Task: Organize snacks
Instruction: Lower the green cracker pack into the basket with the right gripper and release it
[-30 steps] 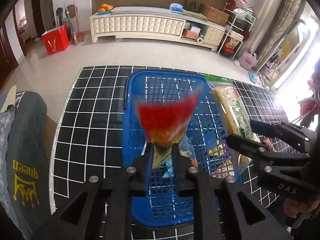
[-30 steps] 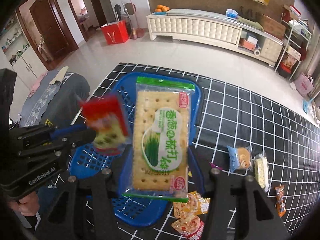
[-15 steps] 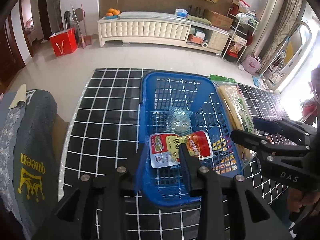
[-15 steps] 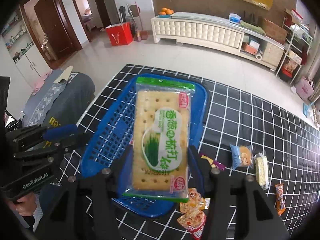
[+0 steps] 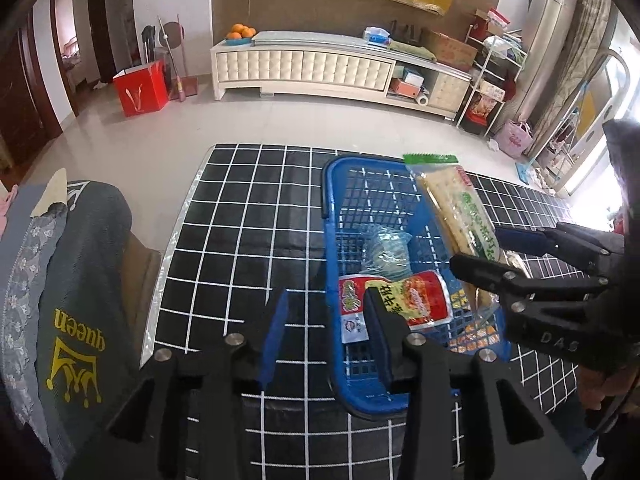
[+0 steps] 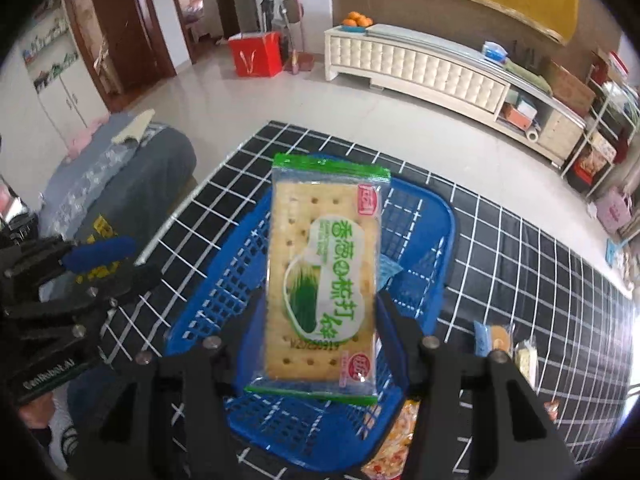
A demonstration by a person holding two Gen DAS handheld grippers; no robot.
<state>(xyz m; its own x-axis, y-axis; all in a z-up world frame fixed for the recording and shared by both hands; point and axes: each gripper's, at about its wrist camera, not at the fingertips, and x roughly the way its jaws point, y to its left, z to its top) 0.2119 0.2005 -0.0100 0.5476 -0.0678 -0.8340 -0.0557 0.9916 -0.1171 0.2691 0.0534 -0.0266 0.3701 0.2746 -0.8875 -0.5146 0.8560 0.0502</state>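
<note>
A blue plastic basket (image 5: 332, 184) stands on a black grid mat. In it lie a red and yellow snack packet (image 5: 404, 300) and a clear bluish packet (image 5: 384, 248). My left gripper (image 5: 324, 316) is open and holds nothing, just above the basket's near left rim. The right wrist view shows it at the left (image 6: 116, 264), beside the basket (image 6: 440, 216). My right gripper (image 6: 320, 308) is shut on a green-and-white cracker packet (image 6: 324, 272), held upright over the basket. From the left view the cracker packet (image 5: 460, 208) hangs over the basket's right side.
More snack packets lie on the mat right of the basket: a blue one (image 6: 494, 336), a pale one (image 6: 526, 360), orange ones (image 6: 392, 440). A grey "queen" cloth (image 5: 76, 300) covers something left of the mat. A white cabinet (image 5: 300, 68) stands far back.
My left gripper opened and dropped the red packet into the basket, then drew back and to the left. My right gripper kept the cracker packet and moved closer over the basket.
</note>
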